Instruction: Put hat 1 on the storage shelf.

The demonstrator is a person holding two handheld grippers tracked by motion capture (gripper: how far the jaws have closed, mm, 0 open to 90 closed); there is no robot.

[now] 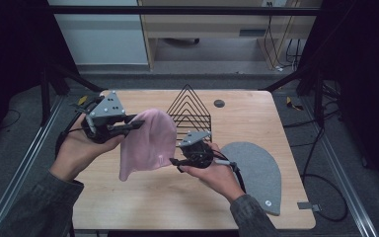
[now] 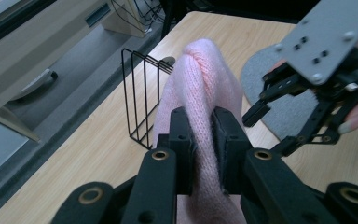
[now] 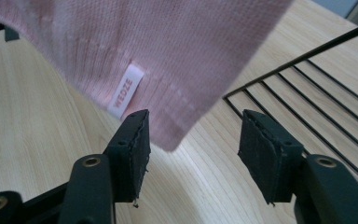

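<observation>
The left gripper is clamped on a fold of the pink knit beanie, holding it lifted above the wooden table. The right gripper stands apart at the hem; its grasp remains outstanding. The grey beanie lies untouched.

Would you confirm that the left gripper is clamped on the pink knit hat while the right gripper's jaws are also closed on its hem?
Not quite: the left gripper is clamped on the pink knit hat, but the right gripper stands open, its jaws not pressing the hem, as the right gripper view shows.
</observation>
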